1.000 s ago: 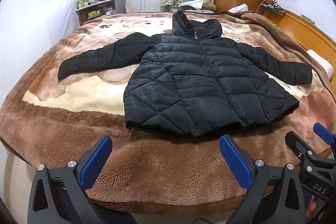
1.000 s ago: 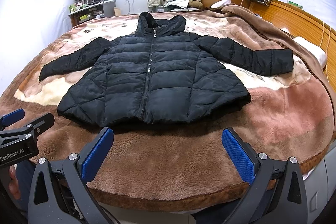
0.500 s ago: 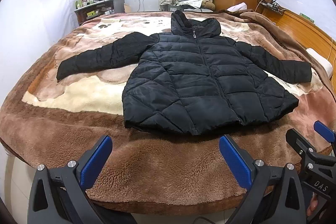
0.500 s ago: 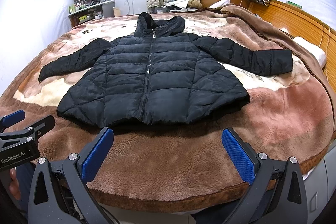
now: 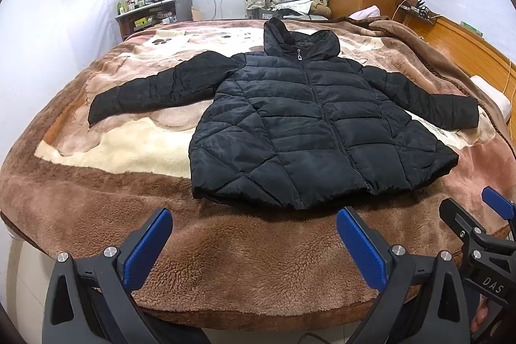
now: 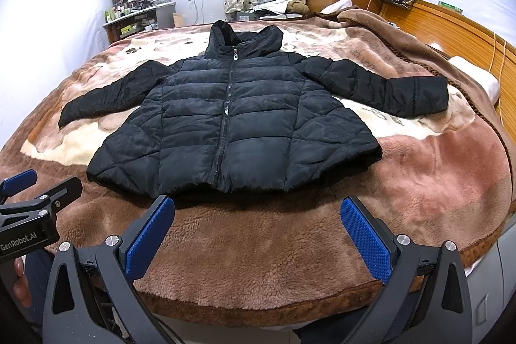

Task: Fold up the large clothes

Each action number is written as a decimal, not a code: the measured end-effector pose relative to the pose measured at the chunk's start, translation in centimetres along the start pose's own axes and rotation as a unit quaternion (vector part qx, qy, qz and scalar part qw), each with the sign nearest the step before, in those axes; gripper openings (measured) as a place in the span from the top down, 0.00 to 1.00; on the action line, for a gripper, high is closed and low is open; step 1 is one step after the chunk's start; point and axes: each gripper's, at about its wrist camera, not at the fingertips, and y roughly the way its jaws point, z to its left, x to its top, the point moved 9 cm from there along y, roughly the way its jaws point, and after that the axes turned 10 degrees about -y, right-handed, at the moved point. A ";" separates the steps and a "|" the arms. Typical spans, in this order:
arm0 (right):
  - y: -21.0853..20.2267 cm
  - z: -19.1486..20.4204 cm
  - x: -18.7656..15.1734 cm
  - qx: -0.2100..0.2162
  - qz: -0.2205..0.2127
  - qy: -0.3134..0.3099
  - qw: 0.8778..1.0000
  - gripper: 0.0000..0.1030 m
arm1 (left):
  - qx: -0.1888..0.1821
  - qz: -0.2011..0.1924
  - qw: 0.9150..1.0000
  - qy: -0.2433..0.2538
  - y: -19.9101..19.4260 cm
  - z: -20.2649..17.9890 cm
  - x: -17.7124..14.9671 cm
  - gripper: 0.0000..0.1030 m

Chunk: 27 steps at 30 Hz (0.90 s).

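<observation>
Both tongs, left [image 5: 250, 242] and right [image 6: 256, 232], gape above brown blanket [image 5: 258, 263]; jacket [image 5: 309, 124] lies flat.

text "DAS" | white letters on the black plastic body of the right gripper [image 5: 493, 208], seen right of the left gripper's fingers || text "GenRobot.AI" | white letters on the black plastic body of the left gripper [image 6: 19, 182], seen left of the right gripper's fingers

Bare blanket [image 5: 258, 260] lies open between both tongs and the jacket [image 5: 309, 131] hem.
</observation>
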 end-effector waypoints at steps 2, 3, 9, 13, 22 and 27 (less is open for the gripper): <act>0.0 0.0 0.0 -0.001 0.000 0.000 1.000 0.01 | 0.001 0.001 1.000 0.000 0.1 -0.1 0.0 0.00; 0.0 0.1 0.0 0.000 0.000 0.000 1.000 0.01 | 0.001 0.002 1.000 0.000 0.1 0.0 0.0 0.00; 0.1 -0.1 -0.1 0.000 0.003 0.000 1.000 0.01 | 0.001 0.004 1.000 0.000 0.4 0.1 -0.1 0.00; 0.2 -0.1 -0.1 -0.001 0.004 0.001 1.000 0.01 | 0.003 0.003 1.000 0.002 0.5 0.2 -0.1 0.00; 1.2 0.0 0.6 -0.005 0.007 -0.002 1.000 0.01 | 0.001 0.011 1.000 -0.003 1.7 0.6 0.8 0.00; 2.9 0.3 2.0 -0.005 0.011 -0.008 1.000 0.01 | -0.013 0.013 1.000 -0.012 3.8 1.8 3.0 0.00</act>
